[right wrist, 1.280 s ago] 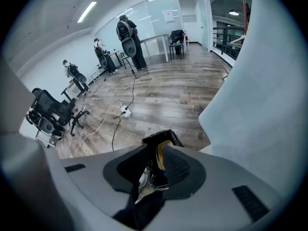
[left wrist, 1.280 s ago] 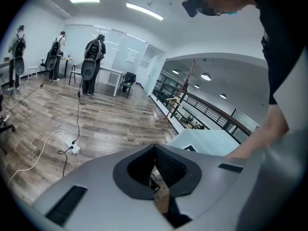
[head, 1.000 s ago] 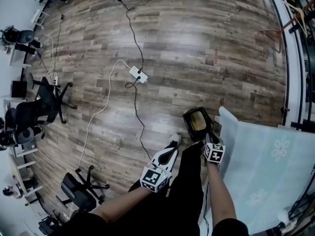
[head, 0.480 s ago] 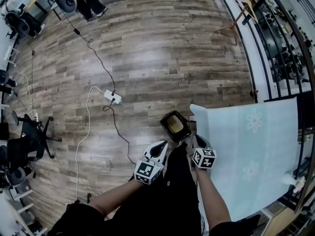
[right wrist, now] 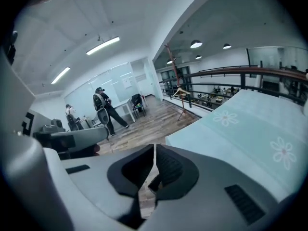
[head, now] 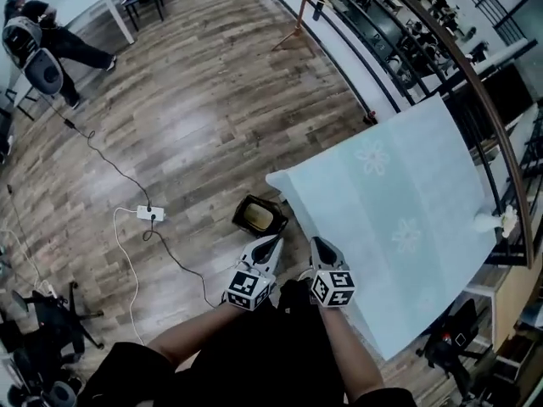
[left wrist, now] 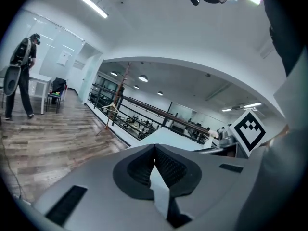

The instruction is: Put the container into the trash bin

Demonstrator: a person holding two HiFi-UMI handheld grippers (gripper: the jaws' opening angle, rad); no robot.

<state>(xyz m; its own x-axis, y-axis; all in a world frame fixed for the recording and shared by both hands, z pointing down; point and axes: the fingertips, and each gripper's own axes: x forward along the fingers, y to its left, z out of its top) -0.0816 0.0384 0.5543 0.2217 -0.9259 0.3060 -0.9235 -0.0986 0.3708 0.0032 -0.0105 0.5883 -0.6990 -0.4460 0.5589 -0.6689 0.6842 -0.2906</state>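
Observation:
A black trash bin [head: 259,216] with a yellowish liner stands on the wood floor, just off the corner of a table under a pale blue flowered cloth [head: 399,227]. My left gripper [head: 274,241] hangs close in front of my body, its tip just short of the bin; in the left gripper view [left wrist: 154,149] its jaws meet with nothing between them. My right gripper [head: 316,244] is beside it at the table's edge, and the right gripper view [right wrist: 154,149] shows its jaws closed and empty too. No container shows in any view.
A power strip [head: 149,213] with trailing cables lies on the floor left of the bin. A wooden coat stand [head: 299,7] and a railing [head: 424,32] stand beyond the table. A person [head: 51,45] is at the far left, an office chair [head: 47,312] at the lower left.
The head view has swung right: the table now fills much more of the picture and the bin sits further left. Both grippers stay side by side near the body.

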